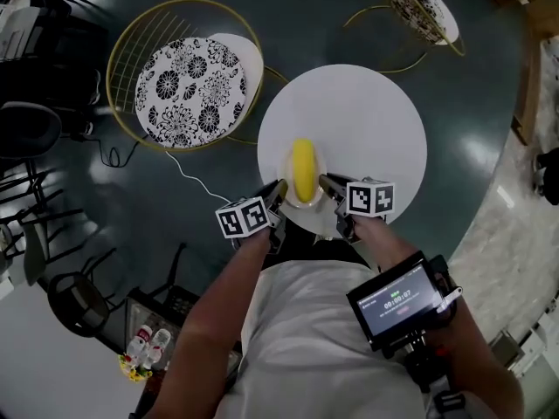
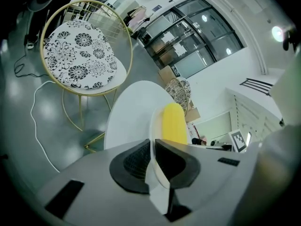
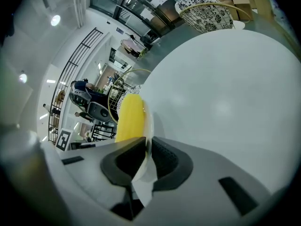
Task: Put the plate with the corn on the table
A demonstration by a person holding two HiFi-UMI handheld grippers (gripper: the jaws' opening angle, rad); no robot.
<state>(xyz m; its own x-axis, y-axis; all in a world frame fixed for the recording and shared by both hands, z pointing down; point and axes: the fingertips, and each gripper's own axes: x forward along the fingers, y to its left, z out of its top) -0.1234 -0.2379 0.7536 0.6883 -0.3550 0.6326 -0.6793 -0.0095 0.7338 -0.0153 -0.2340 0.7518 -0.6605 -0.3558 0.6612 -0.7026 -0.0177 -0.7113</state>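
Dark glossy floor (image 1: pixel 332 16) lies all round the scene. Nearest the person, the left gripper (image 2: pixel 151 149) and the right gripper (image 3: pixel 148 147) each have their fingers (image 2: pixel 135 160) clenched on the thin rim of the plate (image 1: pixel 307 204), one on either side. The corn (image 1: pixel 303 168) lies lengthwise on it, and plate and corn sit over the near margin of the round white tabletop (image 1: pixel 367 120). Whether the plate's base rests on it or hangs just above is hard to tell. The main risk from here is an uneven release: if one side lets go first, the plate could tip and the corn roll off. Set this close to the edge, the plate could also slide off toward the person. Beyond stand a wire chair (image 1: pixel 188 90) with a flowered cushion at the left and a second chair (image 1: pixel 419 3) farther off.
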